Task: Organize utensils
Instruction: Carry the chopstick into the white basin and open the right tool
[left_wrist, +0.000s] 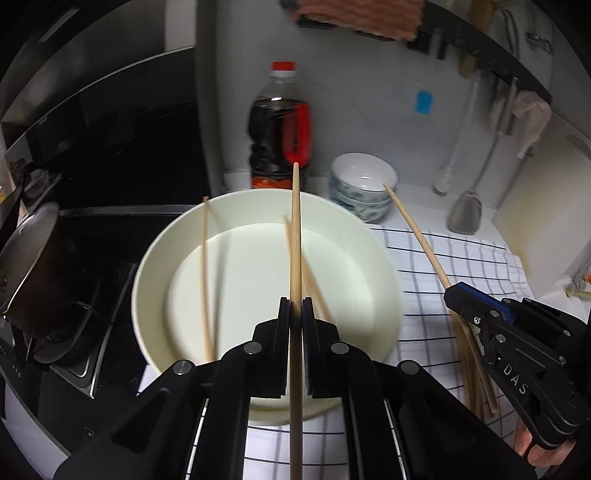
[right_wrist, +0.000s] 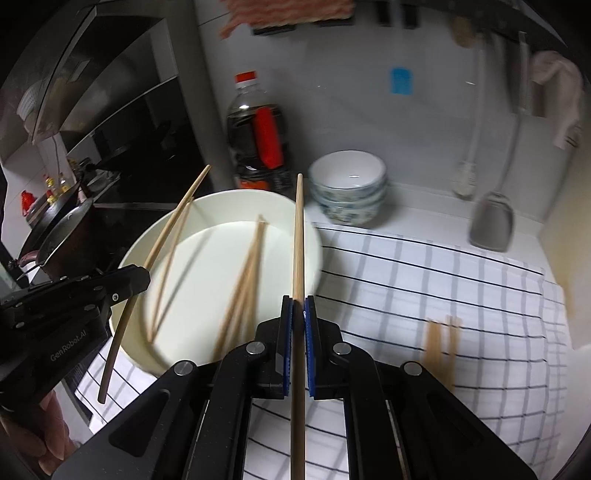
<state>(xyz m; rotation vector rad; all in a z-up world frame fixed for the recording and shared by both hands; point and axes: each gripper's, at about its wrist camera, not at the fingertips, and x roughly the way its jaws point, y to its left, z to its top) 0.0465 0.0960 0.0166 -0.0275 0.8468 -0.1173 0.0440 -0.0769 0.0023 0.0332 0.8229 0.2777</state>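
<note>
Chopsticks: left gripper (left_wrist: 295, 306) clamped tight on one chopstick (left_wrist: 295, 236), frame center over white bowl (left_wrist: 147, 266); right gripper (right_wrist: 298, 306) pinches another chopstick (right_wrist: 298, 236); loose pile (right_wrist: 441, 343) lower right, blurry.

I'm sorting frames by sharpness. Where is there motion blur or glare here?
Left wrist view: the white bowl rim is smeared, the held chopstick sharp. Right wrist view: the loose chopsticks on the checked cloth are streaked, the stove side dark. Both bend straight lines.

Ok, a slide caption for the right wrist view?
Right gripper clamps one chopstick beside the white bowl holding loose chopsticks; left gripper holds another.
</note>
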